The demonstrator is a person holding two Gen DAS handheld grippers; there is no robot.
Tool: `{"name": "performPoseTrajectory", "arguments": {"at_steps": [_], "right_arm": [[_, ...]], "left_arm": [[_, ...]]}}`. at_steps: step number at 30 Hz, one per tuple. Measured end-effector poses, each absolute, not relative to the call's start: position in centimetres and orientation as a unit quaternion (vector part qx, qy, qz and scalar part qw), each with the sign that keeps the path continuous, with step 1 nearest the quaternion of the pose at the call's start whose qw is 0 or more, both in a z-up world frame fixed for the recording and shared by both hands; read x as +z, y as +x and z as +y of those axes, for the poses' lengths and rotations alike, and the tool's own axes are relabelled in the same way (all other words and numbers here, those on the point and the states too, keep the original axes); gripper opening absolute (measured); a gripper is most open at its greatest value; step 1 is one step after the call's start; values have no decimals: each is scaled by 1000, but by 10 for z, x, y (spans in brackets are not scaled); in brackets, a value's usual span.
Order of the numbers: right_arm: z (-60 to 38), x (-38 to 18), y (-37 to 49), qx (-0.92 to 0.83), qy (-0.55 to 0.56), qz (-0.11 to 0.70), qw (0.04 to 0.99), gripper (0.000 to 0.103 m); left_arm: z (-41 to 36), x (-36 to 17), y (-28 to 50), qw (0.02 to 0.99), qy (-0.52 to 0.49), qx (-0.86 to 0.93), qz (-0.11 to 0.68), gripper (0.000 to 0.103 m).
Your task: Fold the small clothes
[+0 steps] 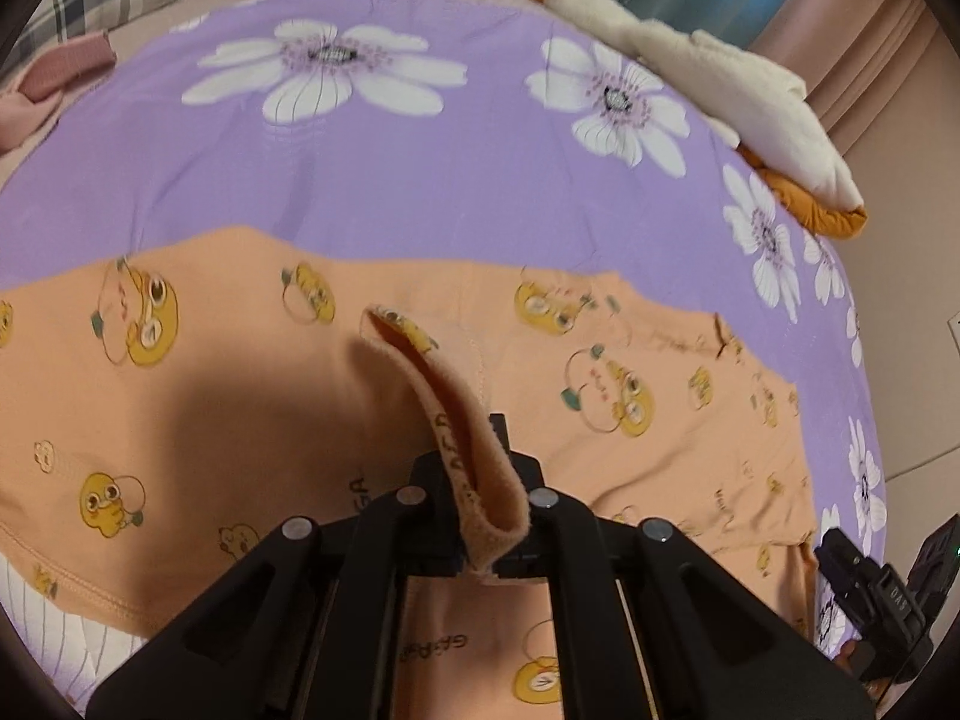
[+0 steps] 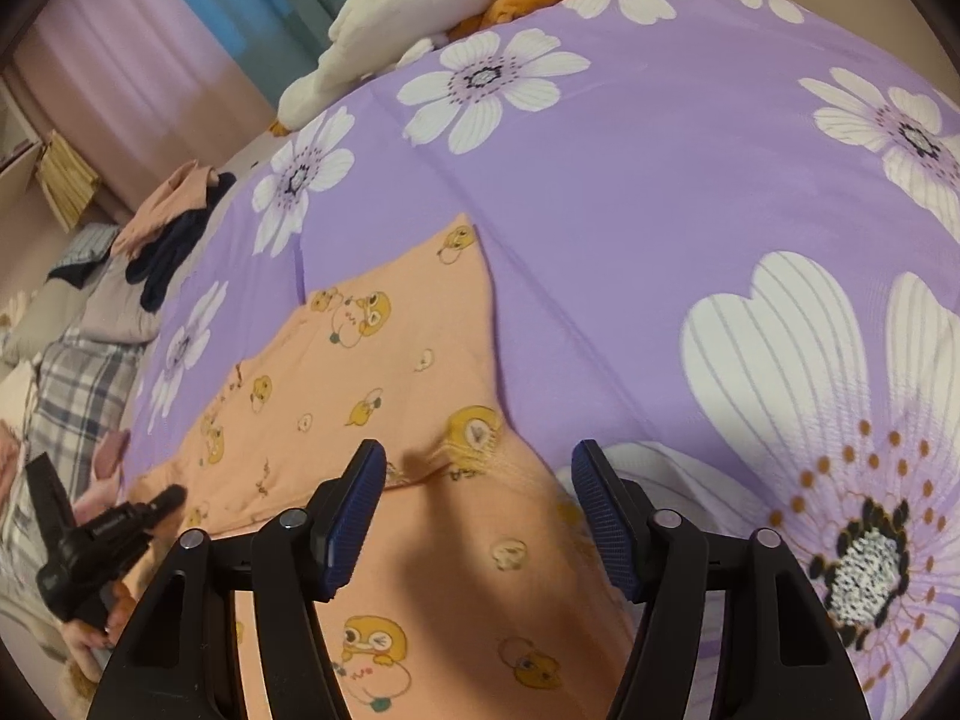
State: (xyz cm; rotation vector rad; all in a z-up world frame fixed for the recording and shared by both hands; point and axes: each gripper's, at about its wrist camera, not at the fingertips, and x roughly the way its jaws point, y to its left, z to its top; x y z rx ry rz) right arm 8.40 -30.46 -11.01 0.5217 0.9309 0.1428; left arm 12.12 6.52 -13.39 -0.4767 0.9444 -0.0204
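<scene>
A small orange garment [image 1: 252,384] printed with yellow cartoon ducks lies spread on a purple flowered bedsheet [image 1: 420,174]. My left gripper [image 1: 480,516] is shut on the garment's waistband edge [image 1: 444,420], which stands up as a folded ridge between the jaws. In the right wrist view the same garment [image 2: 360,372] lies flat. My right gripper [image 2: 477,516] is open, hovering just above the garment's near part, holding nothing. The left gripper [image 2: 114,534] shows at the lower left there.
A white and orange plush toy [image 1: 738,96] lies at the sheet's far right edge. A pile of pink and dark clothes [image 2: 174,222] and a plaid pillow [image 2: 78,396] sit beside the bed. Curtains [image 2: 180,30] hang behind.
</scene>
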Motion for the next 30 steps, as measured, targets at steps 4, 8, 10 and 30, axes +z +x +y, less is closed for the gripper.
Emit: {"name": "performPoseTrajectory", "arguments": {"at_steps": [4,8,10,30], "right_arm": [[-295,-114,100,73,228,459,856,46],[-290,-118,106,53,200,463,862,12],[-294,-111,102,55,211,445,869,11],[-281,-126,111,2,158,473,867,10]], "left_arm": [[70,-133,118,861,-225,-17,456,8],[80,-131,112,856,-228,-25,464,11],[85,-133,110,854,-233,-28,463,11],[102,-149,104,831,-311,-57,458,16]]}}
